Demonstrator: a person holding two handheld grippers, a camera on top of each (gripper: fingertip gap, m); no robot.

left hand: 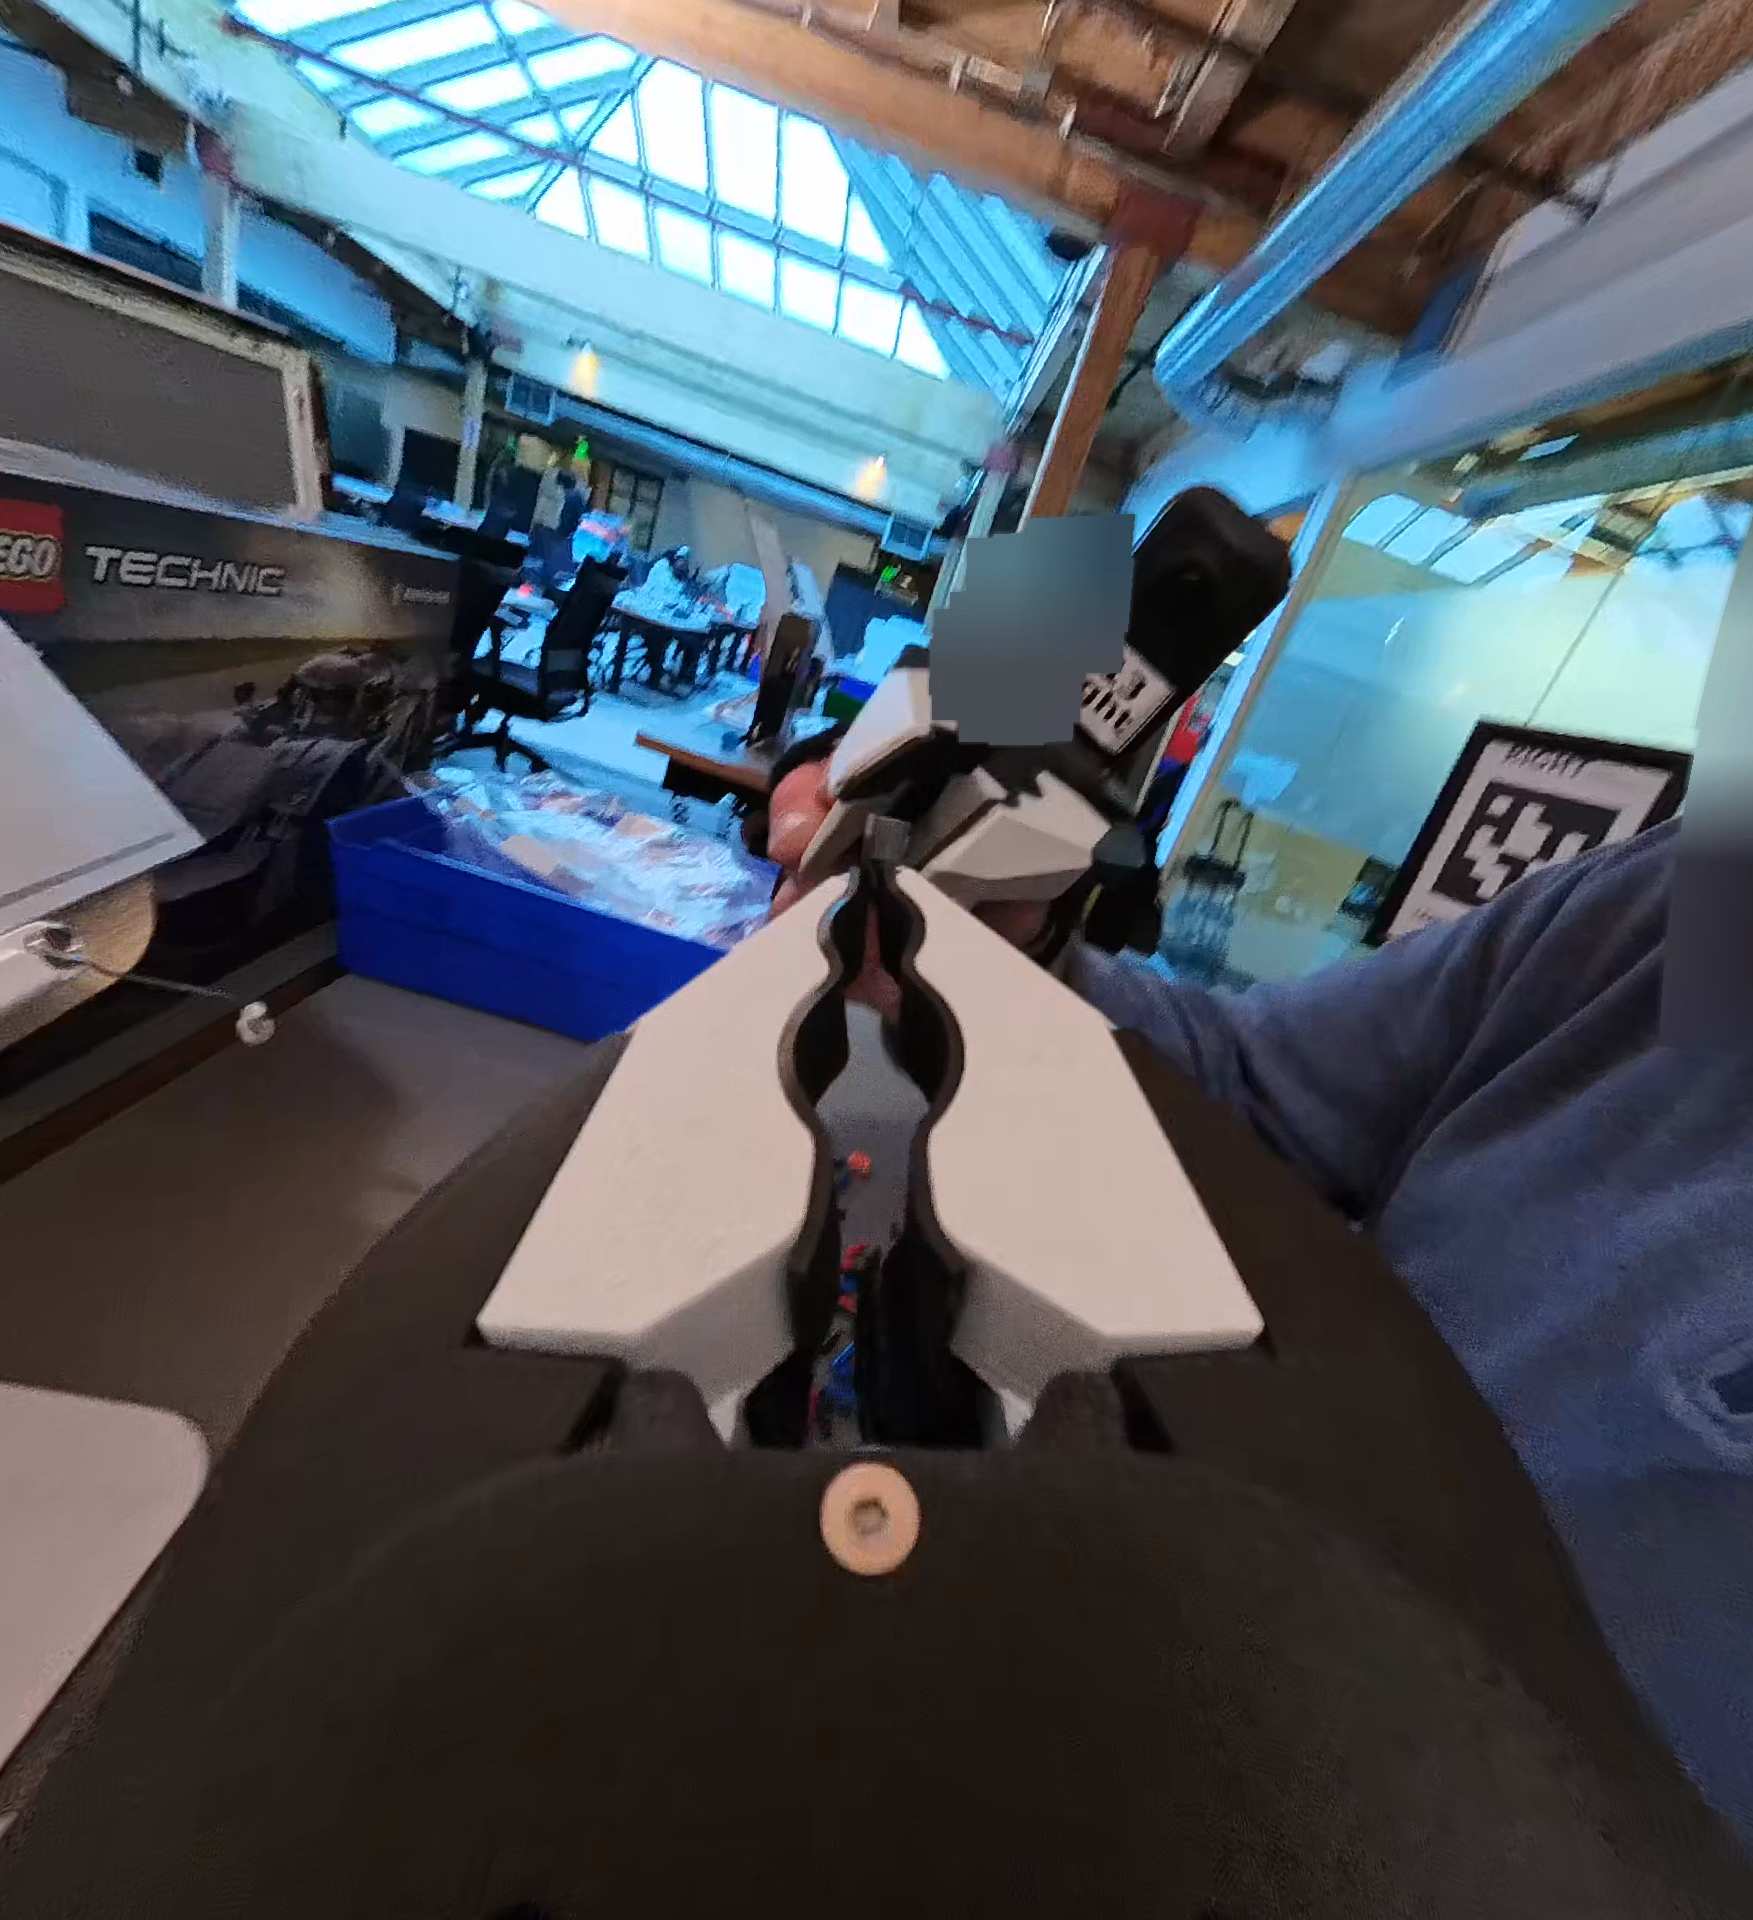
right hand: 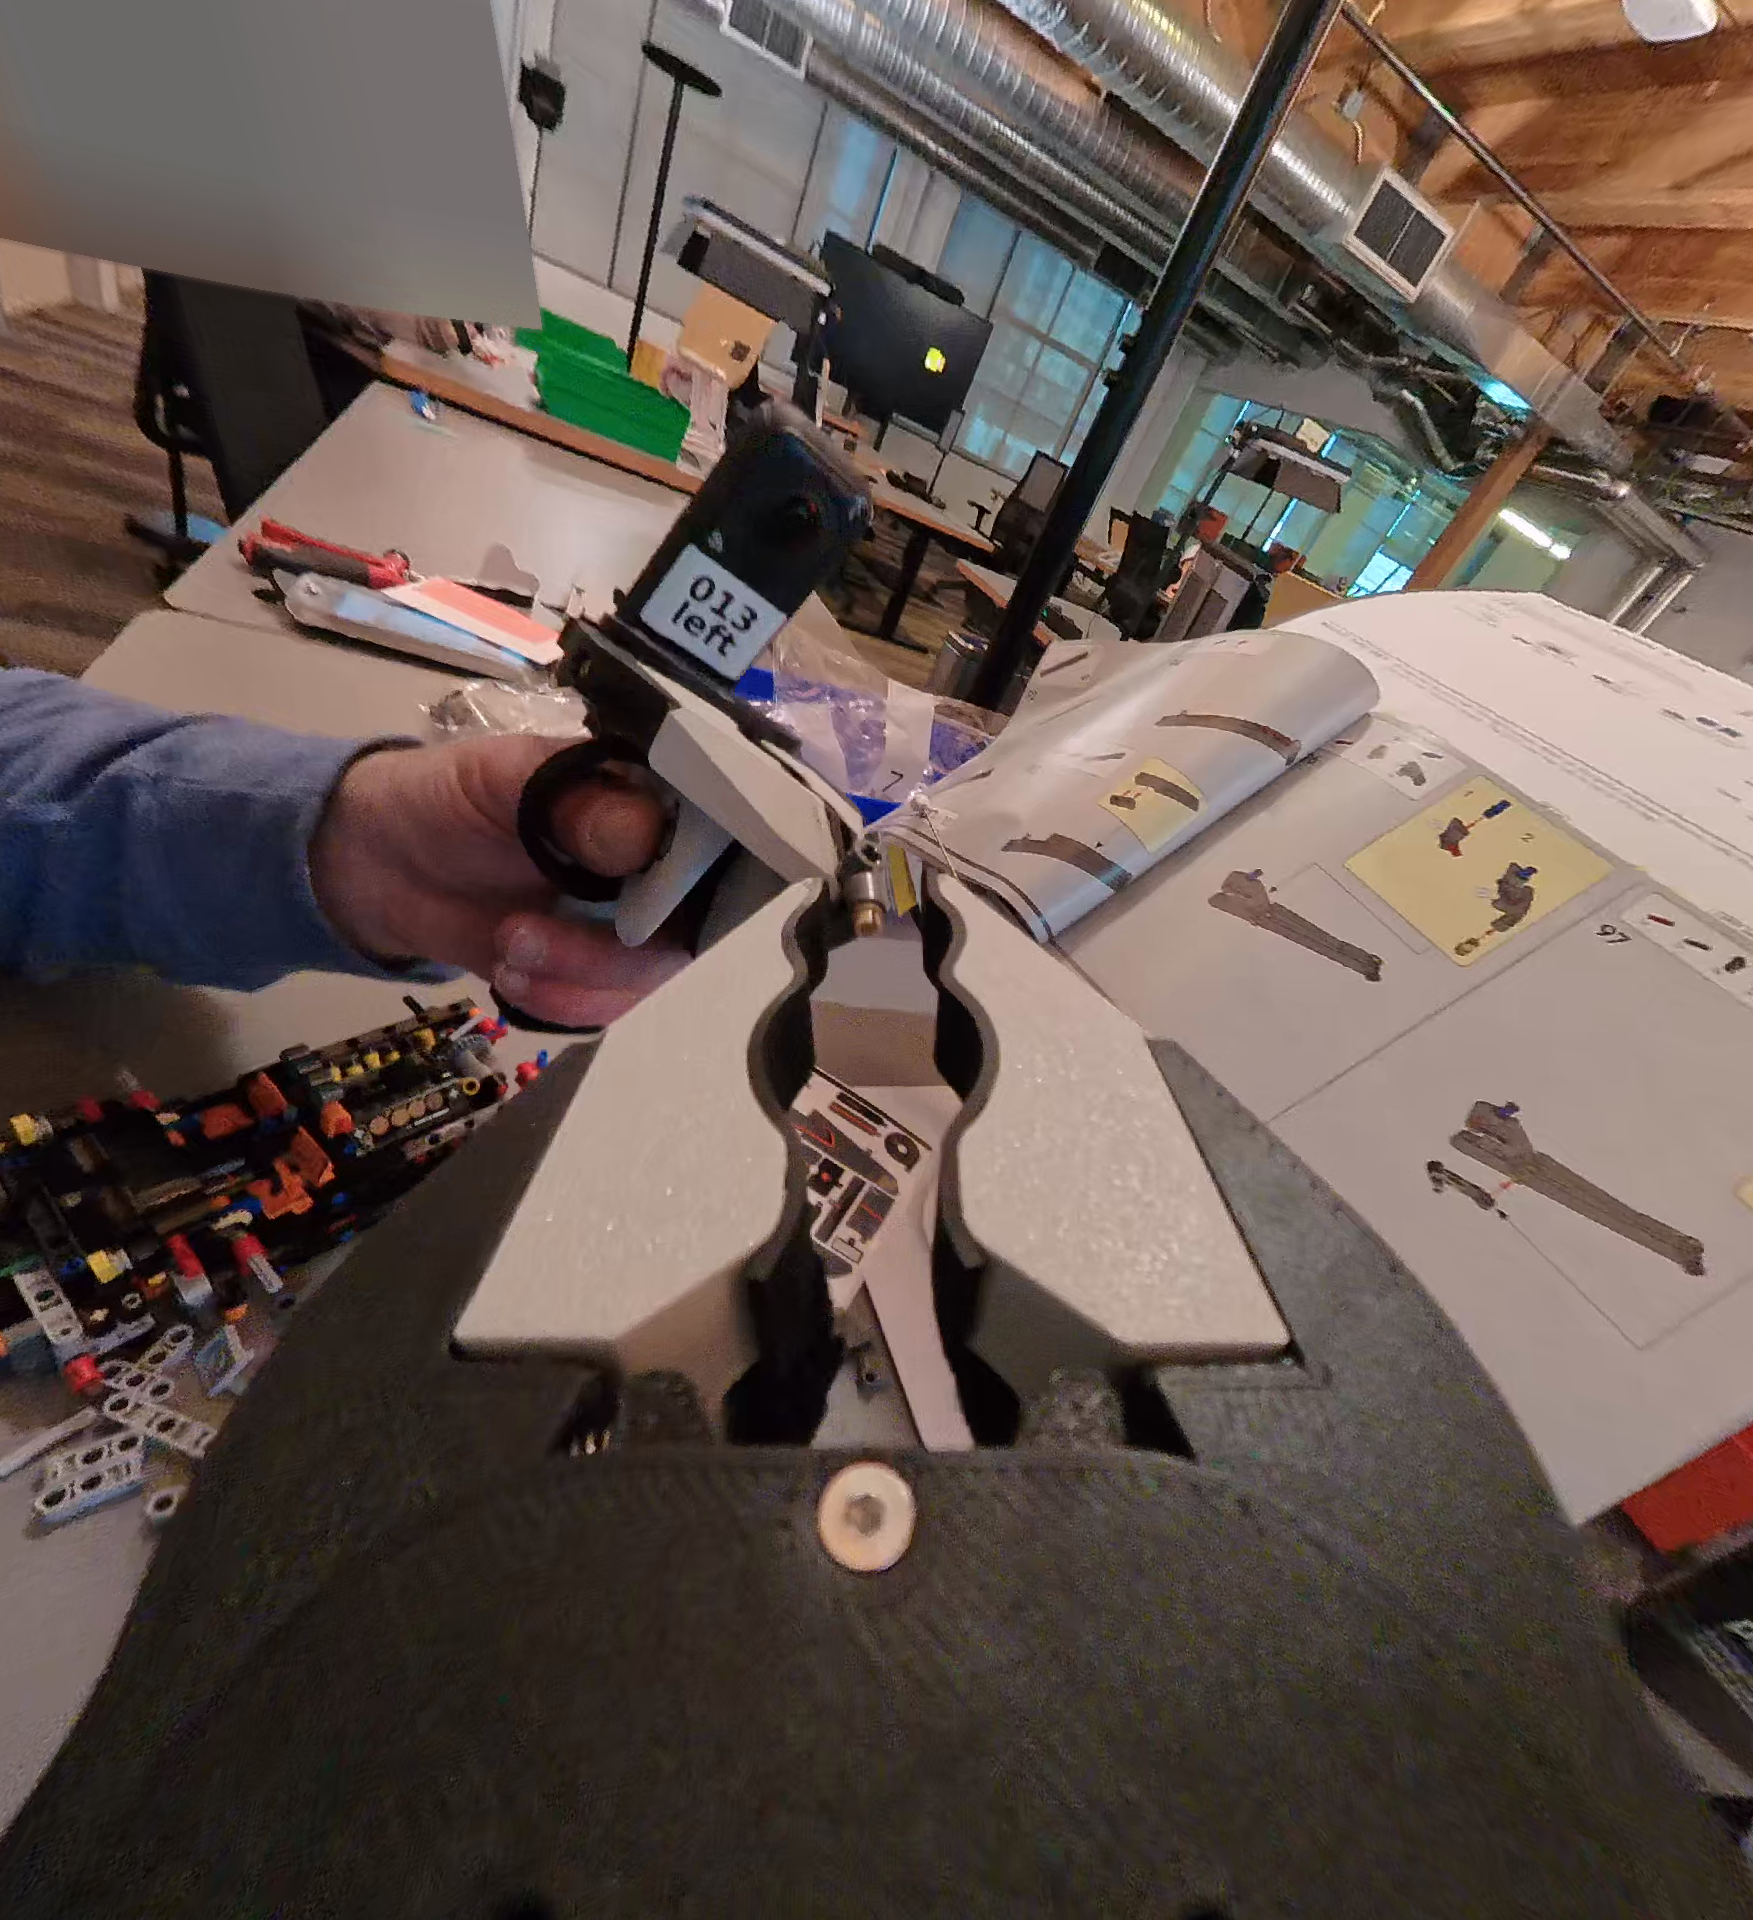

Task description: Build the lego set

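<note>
My left gripper (left hand: 877, 883) is shut on a small grey pin (left hand: 887, 837) that sticks out past its tips. In the right wrist view the left gripper (right hand: 851, 844) comes in from the left, held by a hand, and pinches the grey pin (right hand: 859, 902), which has a tan end. The pin hangs between the fingertips of my right gripper (right hand: 867, 899), which stands open; a gap shows on the pin's right side. The right gripper also shows in the left wrist view (left hand: 877, 847), facing my left gripper. The partly built black, orange and yellow model (right hand: 176, 1164) lies at the lower left.
An open instruction booklet (right hand: 1371, 935) covers the table on the right. Loose light grey beams (right hand: 113, 1444) lie by the model, and a sticker sheet (right hand: 851, 1174) lies under my right gripper. A blue bin of bags (left hand: 498, 935) and the set's box (left hand: 176, 665) stand at the left.
</note>
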